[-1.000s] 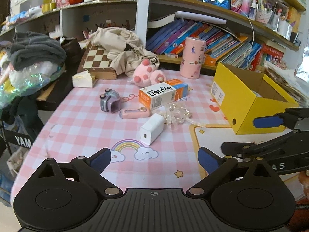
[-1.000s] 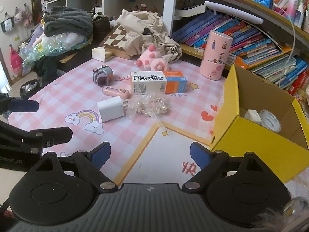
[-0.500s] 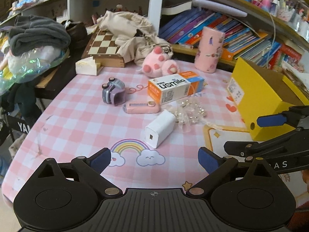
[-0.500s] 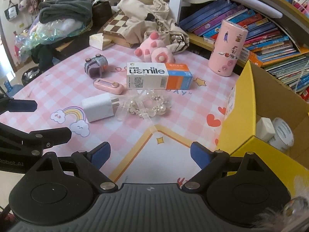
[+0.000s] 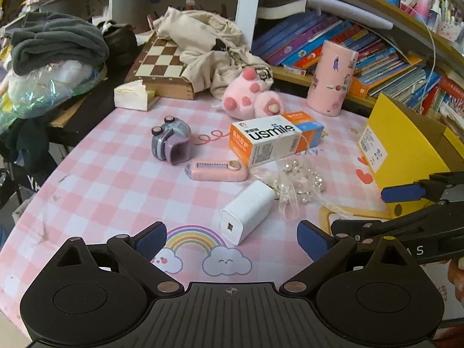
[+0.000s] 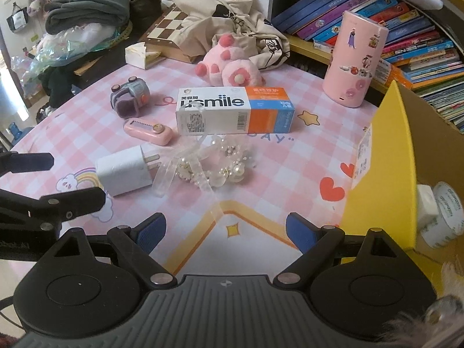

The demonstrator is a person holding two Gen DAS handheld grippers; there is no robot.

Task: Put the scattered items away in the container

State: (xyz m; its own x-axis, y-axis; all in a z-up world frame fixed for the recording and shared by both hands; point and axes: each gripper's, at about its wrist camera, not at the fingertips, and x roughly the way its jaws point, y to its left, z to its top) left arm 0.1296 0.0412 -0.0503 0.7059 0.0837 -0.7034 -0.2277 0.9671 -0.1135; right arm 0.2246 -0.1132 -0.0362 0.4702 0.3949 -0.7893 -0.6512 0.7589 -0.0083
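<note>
Both tongs spread, holding nothing. White charger [image 5: 246, 211] lay nearest, just ahead of our left tongs [image 5: 232, 239], long axis running away to the right; right tongs [image 6: 225, 233] sat farther from it. Yellow box [image 6: 385, 156] lay to the right, two items already inside.

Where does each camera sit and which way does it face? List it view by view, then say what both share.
Left wrist: sits on the left gripper, facing forward over the pink checked table at the white charger; the right gripper shows at its right.
Right wrist: sits on the right gripper, facing the pearl bracelet and yellow box; the left gripper shows at its left.
Shared: charger, usmile box, bracelet, yellow box.
</note>
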